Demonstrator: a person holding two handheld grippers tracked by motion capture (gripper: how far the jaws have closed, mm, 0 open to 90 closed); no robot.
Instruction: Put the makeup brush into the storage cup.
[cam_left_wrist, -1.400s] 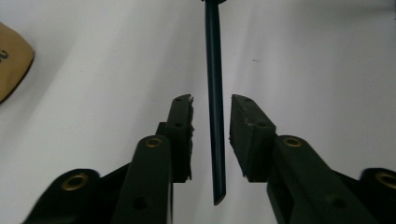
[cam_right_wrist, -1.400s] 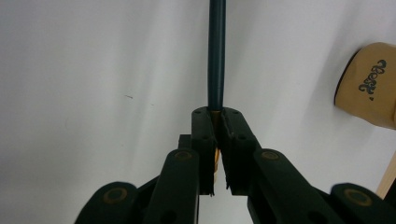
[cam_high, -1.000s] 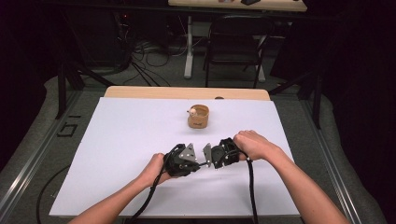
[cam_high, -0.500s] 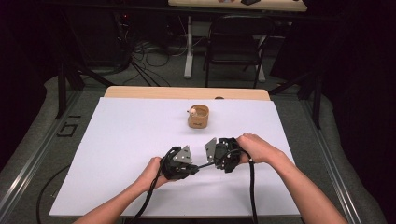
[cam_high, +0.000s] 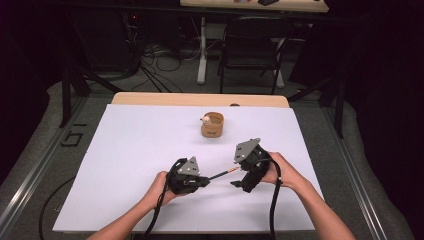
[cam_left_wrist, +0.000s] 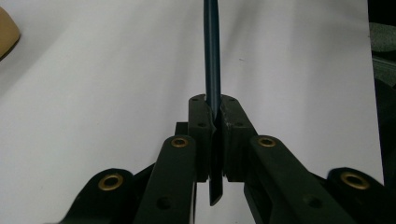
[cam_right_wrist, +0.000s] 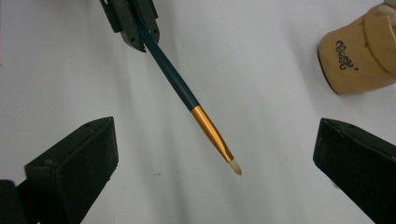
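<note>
With its jaws now spread wide, the right gripper (cam_high: 235, 176) is backing off the paintbrush (cam_right_wrist: 187, 93), which the left gripper (cam_high: 206, 180) is keeping clamped above the bench (cam_high: 130, 145), suggesting a finished handover.

Left gripper (cam_high: 204, 181) sits at 7 o'clock, jaws clamped, pointing toward 3. Right gripper (cam_high: 237, 175) sits at 5 o'clock, jaws spread wide, facing it.
</note>
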